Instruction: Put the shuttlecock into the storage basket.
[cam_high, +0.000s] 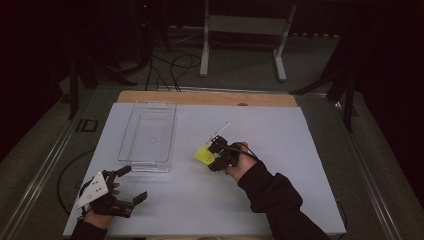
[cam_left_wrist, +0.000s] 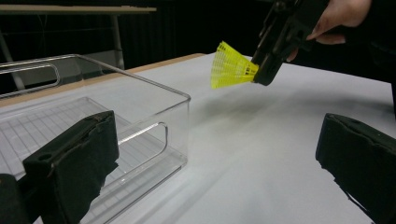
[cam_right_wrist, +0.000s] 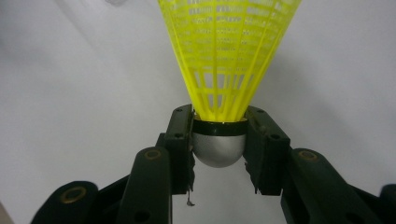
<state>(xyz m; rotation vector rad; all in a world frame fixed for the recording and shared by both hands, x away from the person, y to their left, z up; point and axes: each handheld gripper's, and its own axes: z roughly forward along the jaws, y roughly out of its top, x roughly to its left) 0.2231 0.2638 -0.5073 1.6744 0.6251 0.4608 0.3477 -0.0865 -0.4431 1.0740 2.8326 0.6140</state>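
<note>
Right claw (cam_right_wrist: 218, 140) clamped on a shuttlecock (cam_right_wrist: 229, 60), black jaws pressed against either side of its rounded silvery-grey cap. Skirt of yellow plastic mesh, a ribbed lattice flaring from a narrow neck into a wide cone, pointing away from the jaws. Dark band where skirt meets cap. Held clear of the tabletop (cam_high: 280, 150), skirt aimed toward the tray side, as seen in the high view (cam_high: 204, 155). From the left gripper view, same shuttlecock (cam_left_wrist: 231, 66) up in the air, sticking out of the right claw (cam_left_wrist: 261, 70) tip, hand (cam_left_wrist: 338, 16) wrapped round the body above.

Just beside, toward the left in the high view: a clear plastic tray (cam_high: 147, 132), rectangular, rounded corners, ribbed floor, cut-out handles in the end walls. Tray (cam_left_wrist: 154, 100) walls glossy and see-through up close.

Left claw (cam_high: 131, 185) near the front left edge, jaws spread wide, nothing between them; grey three-cornered plate (cam_high: 95, 189) on top. Blocky black pads (cam_left_wrist: 74, 158), matte and slightly worn at the edges, standing far apart, well away from the shuttlecock.

Underneath, smooth pale sheet, matte, over a wooden board (cam_high: 200, 97) showing at the far edge.
</note>
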